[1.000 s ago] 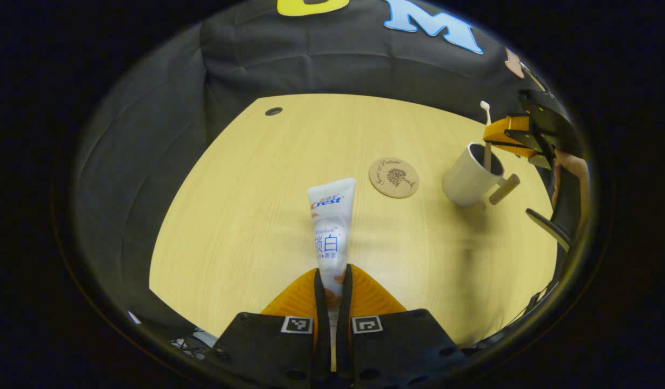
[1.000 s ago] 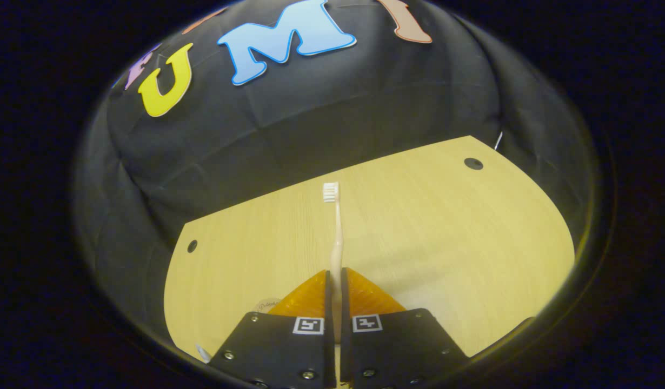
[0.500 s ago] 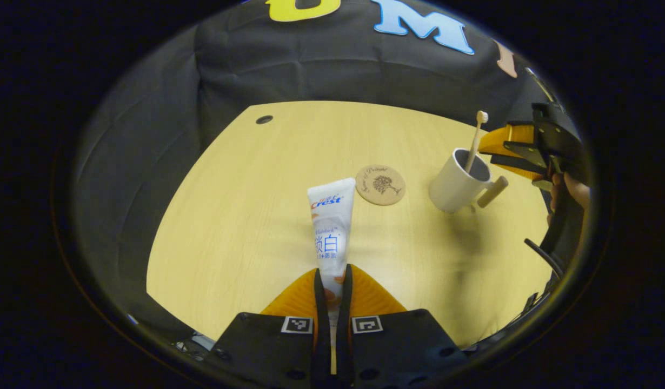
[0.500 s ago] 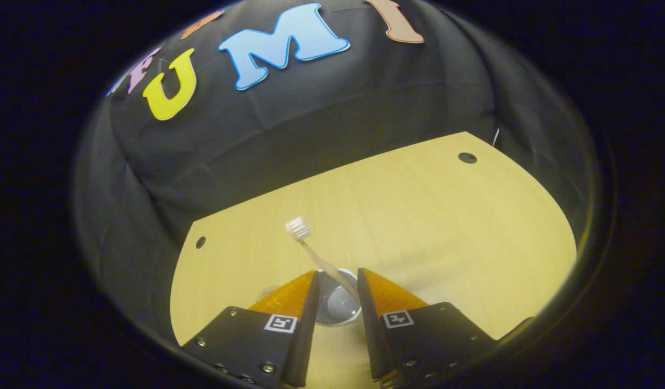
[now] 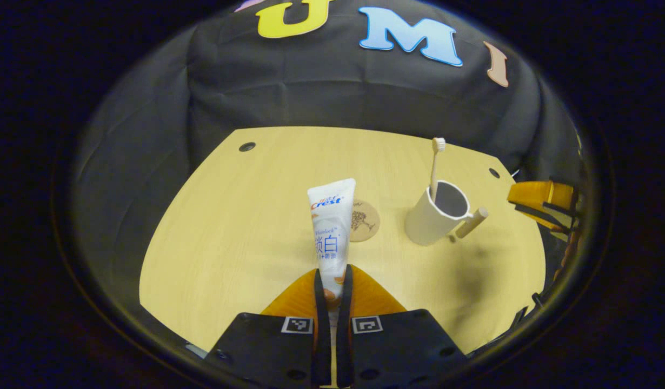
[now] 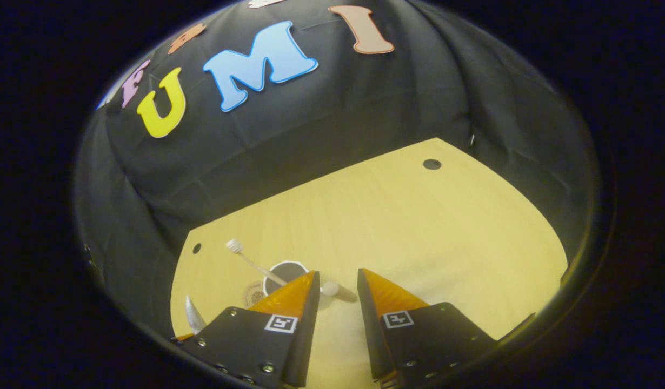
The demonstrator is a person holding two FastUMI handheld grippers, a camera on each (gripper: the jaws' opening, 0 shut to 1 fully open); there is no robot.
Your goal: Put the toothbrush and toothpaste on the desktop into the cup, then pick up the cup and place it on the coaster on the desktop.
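Observation:
My left gripper point(image 5: 332, 281) is shut on the lower end of a white toothpaste tube point(image 5: 331, 227), held above the wooden desktop point(image 5: 240, 216). A white cup point(image 5: 434, 216) with a wooden handle stands to the right, the toothbrush point(image 5: 436, 162) leaning inside it, head up. A round cork coaster point(image 5: 363, 220) lies between tube and cup, partly hidden by the tube. My right gripper point(image 6: 337, 281) is open with nothing between its fingers; the cup point(image 6: 286, 273), toothbrush point(image 6: 246, 256) and coaster point(image 6: 253, 293) sit just beyond its left finger. In the left gripper view, the right gripper point(image 5: 538, 202) shows at the far right.
Black cloth walls enclose the desktop on the far sides. Small dark holes point(image 5: 247, 146) point(image 6: 432, 164) mark the desktop's far corners. The tip of the toothpaste tube point(image 6: 192, 316) shows at the lower left of the right gripper view.
My right gripper opened, let the toothbrush drop into the cup, and drew back to the right. My left gripper kept its hold on the toothpaste and shifted its view toward the cup.

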